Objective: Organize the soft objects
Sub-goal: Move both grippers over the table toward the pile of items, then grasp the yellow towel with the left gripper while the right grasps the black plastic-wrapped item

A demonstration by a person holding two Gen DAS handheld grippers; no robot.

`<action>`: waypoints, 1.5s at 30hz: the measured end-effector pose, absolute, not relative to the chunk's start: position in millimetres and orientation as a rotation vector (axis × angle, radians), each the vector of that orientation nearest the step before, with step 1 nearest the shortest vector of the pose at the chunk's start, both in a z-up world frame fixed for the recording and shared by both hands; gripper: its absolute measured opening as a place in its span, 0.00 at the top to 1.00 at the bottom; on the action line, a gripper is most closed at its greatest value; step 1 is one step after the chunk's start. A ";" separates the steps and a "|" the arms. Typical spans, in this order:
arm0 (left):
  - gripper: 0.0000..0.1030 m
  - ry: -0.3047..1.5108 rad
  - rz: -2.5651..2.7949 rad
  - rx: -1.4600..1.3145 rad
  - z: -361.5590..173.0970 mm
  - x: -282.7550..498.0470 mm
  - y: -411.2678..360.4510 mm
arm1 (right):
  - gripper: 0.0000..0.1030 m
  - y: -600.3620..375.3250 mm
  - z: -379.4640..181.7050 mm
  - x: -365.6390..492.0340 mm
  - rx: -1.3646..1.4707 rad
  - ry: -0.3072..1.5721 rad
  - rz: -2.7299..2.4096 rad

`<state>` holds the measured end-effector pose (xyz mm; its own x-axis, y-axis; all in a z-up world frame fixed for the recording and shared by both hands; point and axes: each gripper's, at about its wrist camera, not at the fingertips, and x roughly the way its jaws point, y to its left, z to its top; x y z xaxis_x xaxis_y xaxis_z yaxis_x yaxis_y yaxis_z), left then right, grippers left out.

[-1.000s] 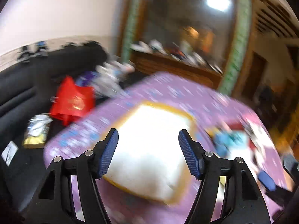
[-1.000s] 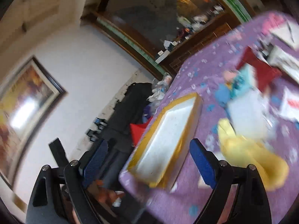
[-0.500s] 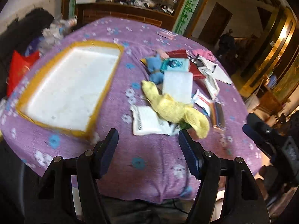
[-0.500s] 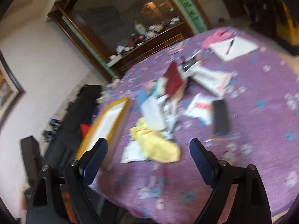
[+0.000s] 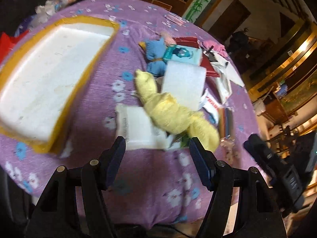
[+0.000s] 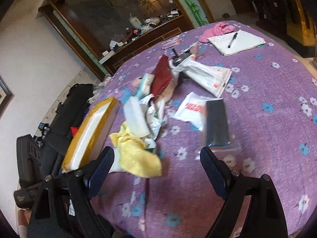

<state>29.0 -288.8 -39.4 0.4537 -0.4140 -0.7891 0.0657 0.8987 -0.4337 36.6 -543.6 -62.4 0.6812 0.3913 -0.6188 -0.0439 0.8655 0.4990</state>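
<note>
A yellow cloth [image 5: 174,111] lies crumpled in the pile at the table's middle; it also shows in the right wrist view [image 6: 134,150]. A blue soft toy [image 5: 155,57] lies behind it, and a pink cloth [image 6: 217,29] lies at the far side. A white foam tray with a yellow rim [image 5: 39,75] sits at the left, also in the right wrist view [image 6: 87,138]. My left gripper [image 5: 157,154] is open and empty above the near table edge, just short of the yellow cloth. My right gripper [image 6: 157,168] is open and empty, right of the cloth.
White foam block [image 5: 183,83], white packets [image 5: 138,127], a red pouch [image 6: 162,75], a black case [image 6: 217,123], a notebook with pen [image 6: 235,41] lie on the purple flowered tablecloth [image 6: 267,91]. A black sofa [image 6: 67,107] stands left, a wooden sideboard [image 6: 142,39] behind.
Both views have swung from the wall and sofa down onto the table. Both grippers have come closer to the yellow cloth and stay open.
</note>
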 end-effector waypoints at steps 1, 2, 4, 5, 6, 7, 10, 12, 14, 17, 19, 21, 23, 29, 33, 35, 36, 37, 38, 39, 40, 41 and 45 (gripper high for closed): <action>0.35 1.077 -0.310 -0.376 -41.6 33.2 -292.0 | 0.14 -546.7 -62.7 37.9 0.474 0.790 0.253; 0.35 1.087 -0.315 -0.387 -42.2 38.4 -294.2 | 0.14 -550.2 -65.6 41.8 0.477 0.803 0.251; 0.35 1.097 -0.316 -0.389 -45.5 47.8 -300.6 | 0.14 -556.3 -66.0 42.3 0.488 0.809 0.251; 0.35 1.104 -0.317 -0.391 -46.8 51.9 -303.3 | 0.14 -559.3 -70.1 45.6 0.492 0.812 0.257; 0.35 1.113 -0.316 -0.394 -48.4 56.1 -305.9 | 0.14 -560.8 -71.3 46.0 0.490 0.816 0.252; 0.35 1.131 -0.311 -0.404 -50.7 63.1 -309.2 | 0.14 -563.7 -70.7 46.0 0.487 0.820 0.240; 0.35 1.168 -0.289 -0.446 -60.2 80.0 -311.8 | 0.14 -572.1 -72.9 50.6 0.487 0.821 0.218; 0.35 1.180 -0.290 -0.468 -64.3 88.6 -312.7 | 0.14 -579.0 -72.5 53.9 0.482 0.813 0.191; 0.35 1.193 -0.292 -0.465 -68.6 96.3 -317.3 | 0.14 -583.4 -71.8 57.3 0.490 0.814 0.175; 0.35 1.232 -0.326 -0.488 -78.2 98.5 -320.7 | 0.14 -585.6 -71.4 63.3 0.476 0.822 0.143; 0.35 1.222 -0.346 -0.501 -80.4 94.2 -317.6 | 0.14 -586.0 -74.5 69.1 0.469 0.833 0.132; 0.35 1.219 -0.354 -0.541 -81.4 91.0 -311.7 | 0.14 -585.2 -77.9 73.3 0.460 0.844 0.131; 0.36 1.206 -0.370 -0.605 -81.4 90.6 -302.7 | 0.14 -584.6 -81.9 76.7 0.443 0.848 0.113; 0.51 1.180 -0.379 -0.549 -79.9 88.0 -297.0 | 0.24 -586.3 -92.7 85.6 0.443 0.874 0.028; 0.57 1.161 -0.403 -0.550 -76.1 81.8 -296.6 | 0.34 -582.8 -102.2 95.2 0.430 0.913 -0.002; 0.58 1.156 -0.438 -0.578 -72.9 79.4 -291.3 | 0.52 -577.4 -107.8 97.4 0.394 0.940 -0.030; 0.58 1.147 -0.467 -0.590 -72.2 74.6 -288.2 | 0.57 -574.9 -106.7 95.4 0.373 0.932 -0.050; 0.58 1.127 -0.498 -0.607 -69.8 69.2 -282.4 | 0.64 -573.4 -105.5 93.2 0.363 0.931 -0.057; 0.58 1.117 -0.516 -0.621 -68.7 66.3 -279.0 | 0.64 -573.1 -105.2 90.2 0.375 0.929 -0.038; 0.58 1.111 -0.532 -0.634 -68.4 63.4 -275.2 | 0.64 -574.1 -104.9 87.7 0.385 0.925 -0.034; 0.58 1.109 -0.546 -0.651 -67.5 59.7 -268.9 | 0.65 -575.8 -104.5 84.6 0.390 0.918 -0.045; 0.58 1.102 -0.550 -0.668 -65.9 57.2 -264.4 | 0.65 -576.8 -104.0 81.0 0.396 0.911 -0.049; 0.58 1.052 -0.590 -0.678 -50.5 47.0 -255.7 | 0.66 -583.1 -97.4 68.9 0.469 0.880 -0.023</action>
<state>47.0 -255.7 -50.5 0.3815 -0.7221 -0.5772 0.1152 0.6566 -0.7454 68.9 -583.1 -97.4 0.6439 0.1706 -0.7459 0.2089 0.8986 0.3858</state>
